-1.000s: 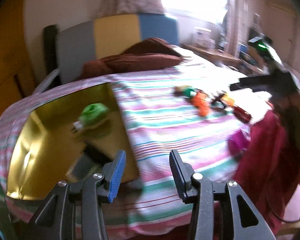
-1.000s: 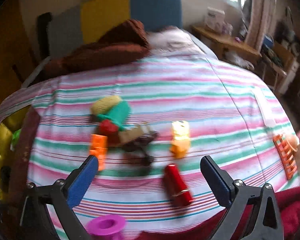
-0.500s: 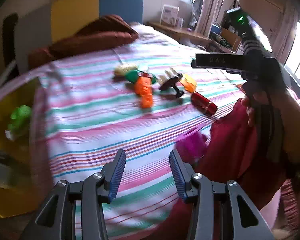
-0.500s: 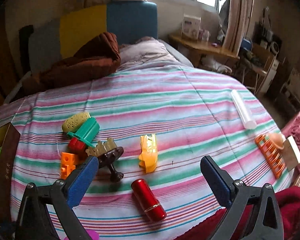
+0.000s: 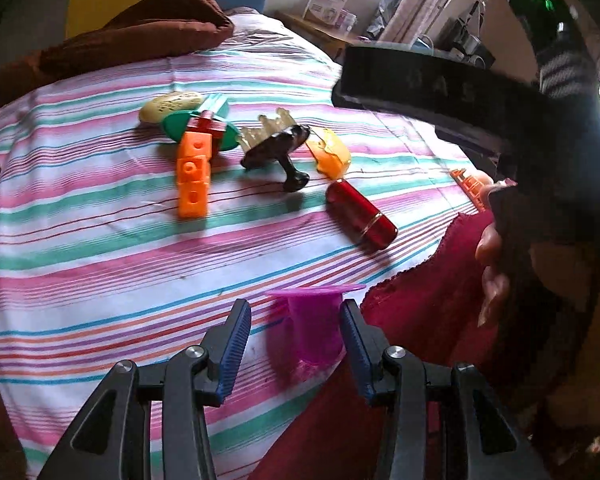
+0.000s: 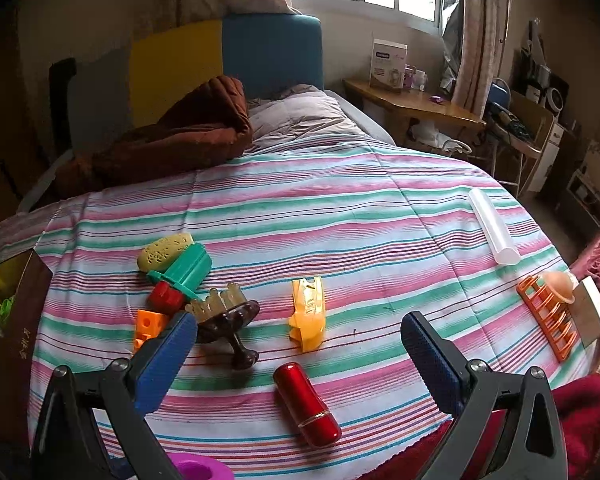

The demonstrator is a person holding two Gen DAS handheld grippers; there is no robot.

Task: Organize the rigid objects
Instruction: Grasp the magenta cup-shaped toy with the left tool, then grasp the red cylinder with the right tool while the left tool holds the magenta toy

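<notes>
My left gripper (image 5: 294,344) has its jaws opening around the purple cup (image 5: 314,326), which lies between the pads on the striped sheet (image 5: 100,248); the right pad looks close to touching it, the left stands apart. My right gripper (image 6: 298,346) hangs wide open and empty, the red tube (image 6: 306,404) at six o'clock below it and the orange piece (image 6: 308,314) at twelve.
</notes>
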